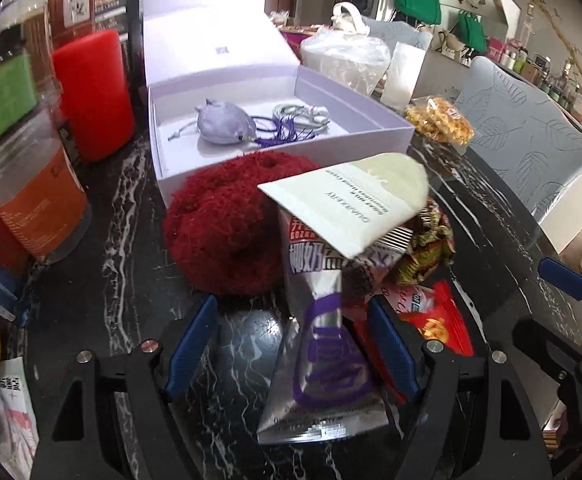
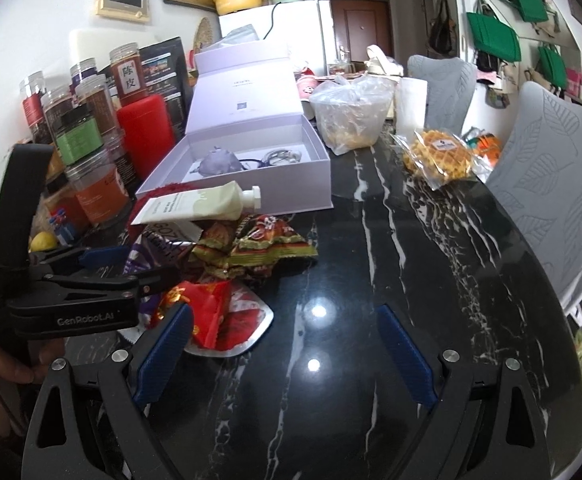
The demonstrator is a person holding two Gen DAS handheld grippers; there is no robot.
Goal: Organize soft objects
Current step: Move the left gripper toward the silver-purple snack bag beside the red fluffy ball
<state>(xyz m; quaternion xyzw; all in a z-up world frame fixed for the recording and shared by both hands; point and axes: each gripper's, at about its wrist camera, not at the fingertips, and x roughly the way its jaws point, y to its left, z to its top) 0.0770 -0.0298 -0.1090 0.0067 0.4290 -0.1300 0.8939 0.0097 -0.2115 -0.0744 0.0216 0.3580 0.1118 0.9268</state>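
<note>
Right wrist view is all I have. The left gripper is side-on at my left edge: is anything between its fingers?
Observer: Yes. A silver and purple pouch lies between the fingers of the left gripper, which is open, not clamped.
Operator: And the red fuzz behind the tube?
Observer: A dark red fluffy item with holes in it, just in front of the white box.
Operator: What is in the box?
Observer: A grey plush, with a purple tassel beside it.

Snack pile (image 2: 227, 264) crowds box (image 2: 283, 184); bare table (image 2: 371, 280) beside.
</note>
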